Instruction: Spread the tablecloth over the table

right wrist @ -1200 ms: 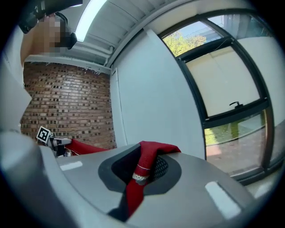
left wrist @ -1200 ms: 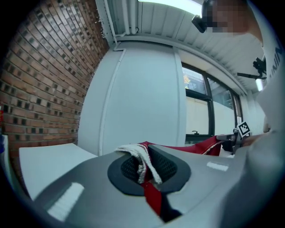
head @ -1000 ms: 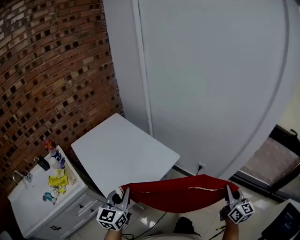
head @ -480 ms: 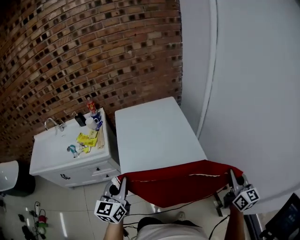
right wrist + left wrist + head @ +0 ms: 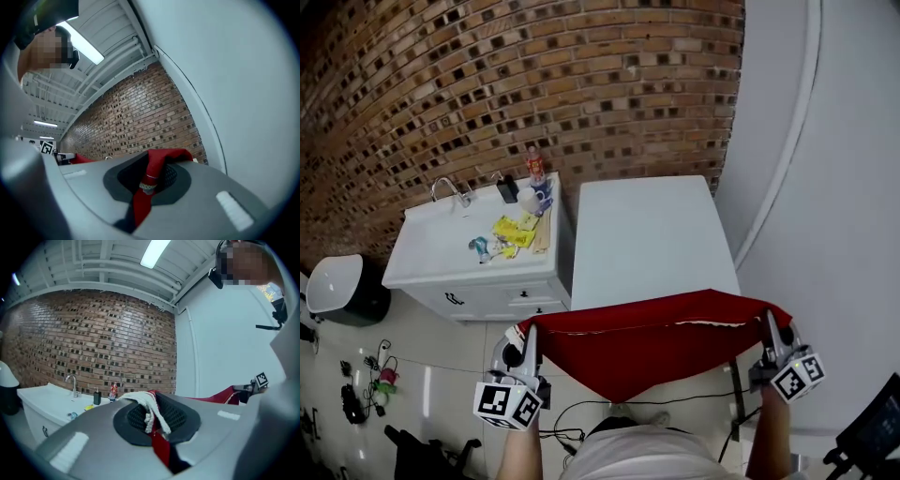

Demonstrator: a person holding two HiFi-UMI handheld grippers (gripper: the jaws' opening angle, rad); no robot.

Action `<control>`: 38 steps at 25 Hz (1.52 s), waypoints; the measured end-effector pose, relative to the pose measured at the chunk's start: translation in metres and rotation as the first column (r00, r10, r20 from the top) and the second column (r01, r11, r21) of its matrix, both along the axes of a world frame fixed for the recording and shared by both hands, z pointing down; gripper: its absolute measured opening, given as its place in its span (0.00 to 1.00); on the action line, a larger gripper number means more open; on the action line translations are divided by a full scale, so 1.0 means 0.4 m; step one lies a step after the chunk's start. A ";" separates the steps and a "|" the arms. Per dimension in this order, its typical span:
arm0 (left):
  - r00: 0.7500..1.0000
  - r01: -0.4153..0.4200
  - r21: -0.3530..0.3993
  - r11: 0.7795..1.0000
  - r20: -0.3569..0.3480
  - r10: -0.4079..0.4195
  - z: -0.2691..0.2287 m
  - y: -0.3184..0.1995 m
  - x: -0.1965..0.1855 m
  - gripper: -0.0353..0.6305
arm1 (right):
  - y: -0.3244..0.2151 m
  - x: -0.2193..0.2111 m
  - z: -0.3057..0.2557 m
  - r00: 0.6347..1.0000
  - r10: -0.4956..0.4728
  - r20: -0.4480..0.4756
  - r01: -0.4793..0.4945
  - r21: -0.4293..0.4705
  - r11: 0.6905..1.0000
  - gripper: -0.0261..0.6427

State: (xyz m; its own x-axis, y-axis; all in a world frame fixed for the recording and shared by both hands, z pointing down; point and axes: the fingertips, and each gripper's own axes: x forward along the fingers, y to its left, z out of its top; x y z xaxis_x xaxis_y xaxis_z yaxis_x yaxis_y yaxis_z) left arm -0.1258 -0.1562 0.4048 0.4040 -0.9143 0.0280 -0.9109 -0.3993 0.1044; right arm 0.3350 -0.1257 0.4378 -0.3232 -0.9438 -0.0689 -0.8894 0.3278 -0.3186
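A red tablecloth point(image 5: 652, 339) with a white trimmed edge hangs stretched between my two grippers, over the near end of the white table point(image 5: 647, 234). My left gripper point(image 5: 530, 335) is shut on its left corner; in the left gripper view the red cloth point(image 5: 159, 446) and its white trim are pinched between the pads. My right gripper point(image 5: 770, 321) is shut on the right corner, and red fabric point(image 5: 150, 180) bunches between its jaws in the right gripper view. The cloth sags in the middle below the table's near edge.
A white sink cabinet point(image 5: 473, 267) with a tap, bottles and yellow packets stands left of the table against the brick wall point(image 5: 534, 84). A white wall point(image 5: 834, 187) runs along the right. Cables point(image 5: 370, 384) lie on the floor at left.
The view has swung round so the table now lies straight ahead, lengthwise. Both grippers carried the stretched cloth along, and its top edge now overlaps the table's near end.
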 end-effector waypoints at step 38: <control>0.995 0.012 -0.134 0.991 0.099 0.001 0.166 -0.358 0.164 0.08 | -0.340 0.191 0.091 0.986 0.013 -0.169 -0.037 -0.140 0.989 0.06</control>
State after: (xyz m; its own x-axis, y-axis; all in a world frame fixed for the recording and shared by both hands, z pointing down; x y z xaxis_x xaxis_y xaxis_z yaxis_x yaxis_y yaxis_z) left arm -0.0601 -0.2992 0.4713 0.3884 -0.9017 0.1897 -0.9214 -0.3829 0.0664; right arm 0.4116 -0.2619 0.4740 -0.2949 -0.9480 0.1194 -0.9414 0.2668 -0.2064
